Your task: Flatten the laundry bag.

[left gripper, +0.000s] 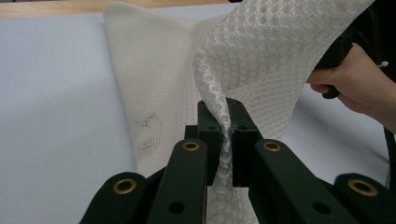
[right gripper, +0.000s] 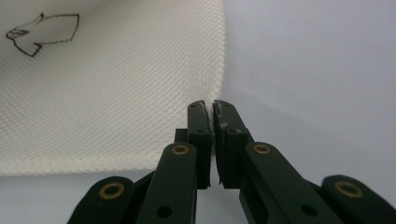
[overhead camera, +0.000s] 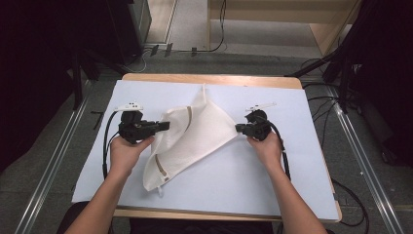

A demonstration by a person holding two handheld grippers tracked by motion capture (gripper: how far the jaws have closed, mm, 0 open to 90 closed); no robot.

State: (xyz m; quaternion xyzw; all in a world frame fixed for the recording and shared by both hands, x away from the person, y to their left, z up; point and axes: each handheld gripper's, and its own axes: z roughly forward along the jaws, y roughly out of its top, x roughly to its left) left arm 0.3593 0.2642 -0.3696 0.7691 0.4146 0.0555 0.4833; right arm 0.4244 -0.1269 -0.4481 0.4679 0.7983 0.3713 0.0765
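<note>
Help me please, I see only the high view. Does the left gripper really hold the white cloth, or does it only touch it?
Observer: It holds it. In the left gripper view the left gripper has its jaws shut on a bunched fold of the white cloth, which rises up between them.
Operator: And the right gripper?
Observer: In the right gripper view the right gripper has its jaws together at the cloth's corner. Whether mesh is caught between them I cannot tell.
Operator: Is there any mark on the cloth?
Observer: Yes, a small arrow outlined in black, up and to the left of the jaws in the right gripper view.
</note>
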